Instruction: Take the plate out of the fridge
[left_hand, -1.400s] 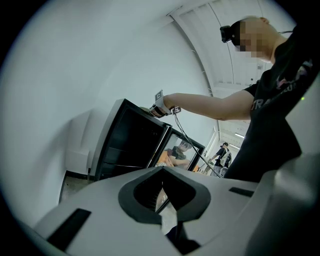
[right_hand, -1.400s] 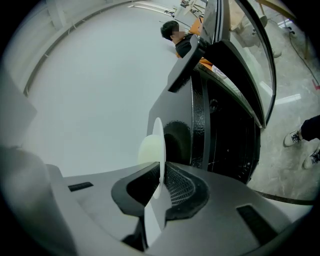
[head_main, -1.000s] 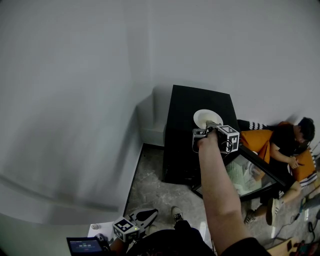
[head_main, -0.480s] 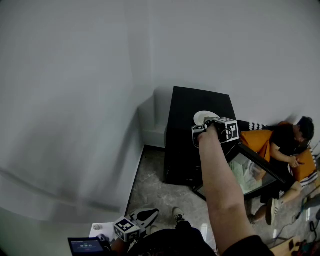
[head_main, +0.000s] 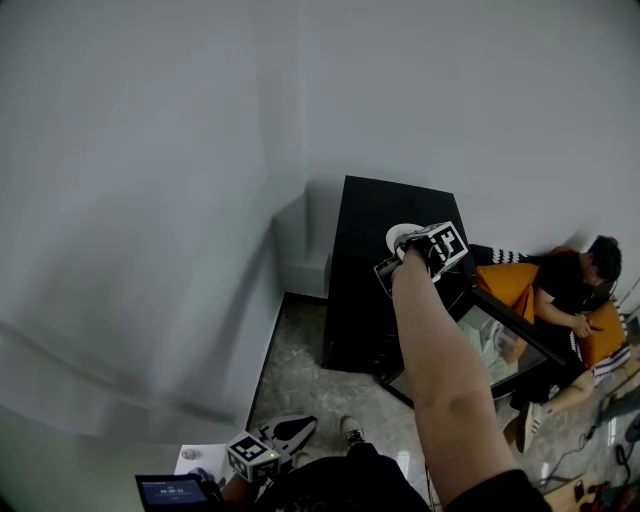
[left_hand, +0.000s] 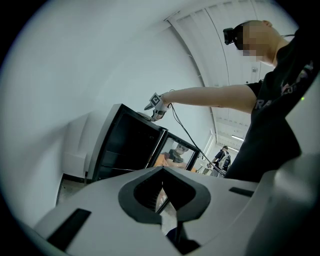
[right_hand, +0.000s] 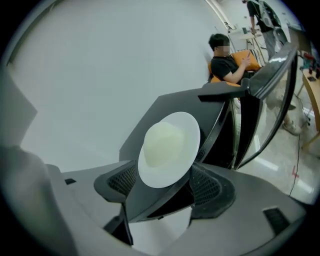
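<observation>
My right gripper (right_hand: 166, 192), right of centre in the head view, has fingers that have just been opening. They stand wide, off the white plate (right_hand: 168, 148) lying on top of the black fridge (head_main: 365, 290). My left gripper (left_hand: 162, 189), lower left, has its fingers closed, empty.

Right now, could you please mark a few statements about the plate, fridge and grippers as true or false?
1. The plate lies on top of the fridge. True.
2. The fridge door is shut. False: it stands open.
3. The right gripper has its jaws clamped on the plate. False: they stand apart, having just been opening, with the plate's near edge between them.
4. The left gripper has its jaws together, holding nothing. True.
</observation>
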